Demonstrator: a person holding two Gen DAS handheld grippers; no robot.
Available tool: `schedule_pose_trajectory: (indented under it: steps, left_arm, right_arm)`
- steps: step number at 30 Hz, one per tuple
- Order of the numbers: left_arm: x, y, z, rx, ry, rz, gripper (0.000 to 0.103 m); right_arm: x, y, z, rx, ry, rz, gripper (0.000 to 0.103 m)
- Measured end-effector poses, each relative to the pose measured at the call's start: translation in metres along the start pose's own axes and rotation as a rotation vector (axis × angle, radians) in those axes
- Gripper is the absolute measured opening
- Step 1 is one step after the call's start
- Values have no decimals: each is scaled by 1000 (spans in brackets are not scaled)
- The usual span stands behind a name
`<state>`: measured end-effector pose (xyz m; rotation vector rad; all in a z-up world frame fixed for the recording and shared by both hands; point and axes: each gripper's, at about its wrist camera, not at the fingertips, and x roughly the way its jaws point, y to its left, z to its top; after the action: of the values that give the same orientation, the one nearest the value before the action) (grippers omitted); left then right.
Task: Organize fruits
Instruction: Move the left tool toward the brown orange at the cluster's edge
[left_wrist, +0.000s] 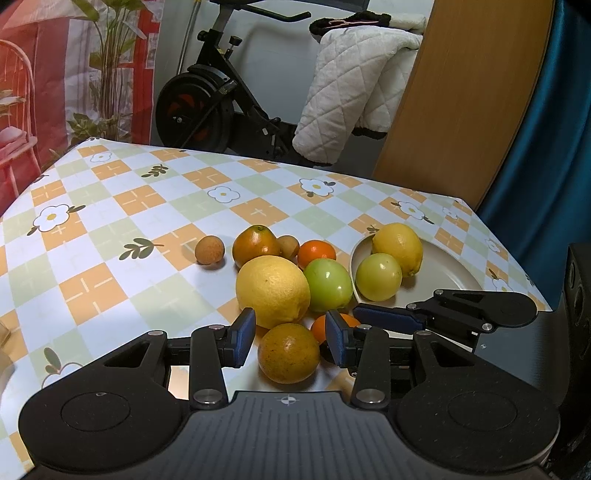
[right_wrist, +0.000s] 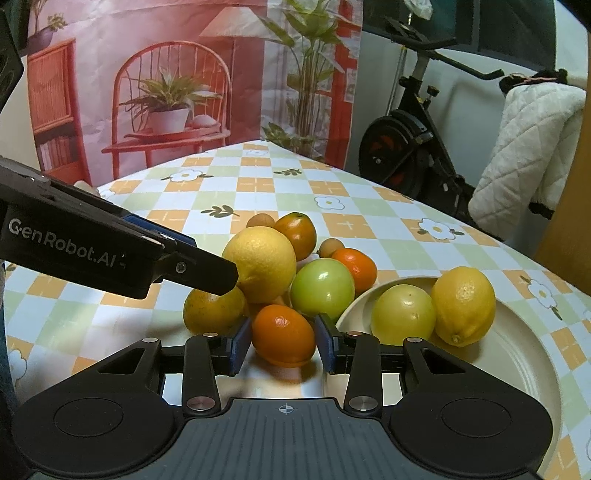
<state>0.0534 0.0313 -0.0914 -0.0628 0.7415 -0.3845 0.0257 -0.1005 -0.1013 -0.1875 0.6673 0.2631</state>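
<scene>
Several fruits lie bunched on the checked tablecloth. My right gripper is shut on a small orange mandarin that rests on the cloth just left of the cream plate. The plate holds a lemon and a yellow-green round fruit. My left gripper stands open over a dull orange fruit, its pads apart from the skin. A big yellow citrus and a green fruit lie just beyond.
A green-tinged tangerine, another mandarin and two brown longans lie farther back. An exercise bike, a white quilt and a wooden board stand behind the table's far edge.
</scene>
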Motion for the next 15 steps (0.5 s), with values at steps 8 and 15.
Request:
schedule_pose_trajectory:
  steps: [8, 15]
  left_arm:
    - [2, -4, -1, 13, 10, -13, 44]
    - [4, -7, -4, 24, 28, -32, 44]
  right_arm:
    - [-13, -3, -9, 44, -2, 8, 29]
    - [-25, -8, -25, 110, 15, 11, 26]
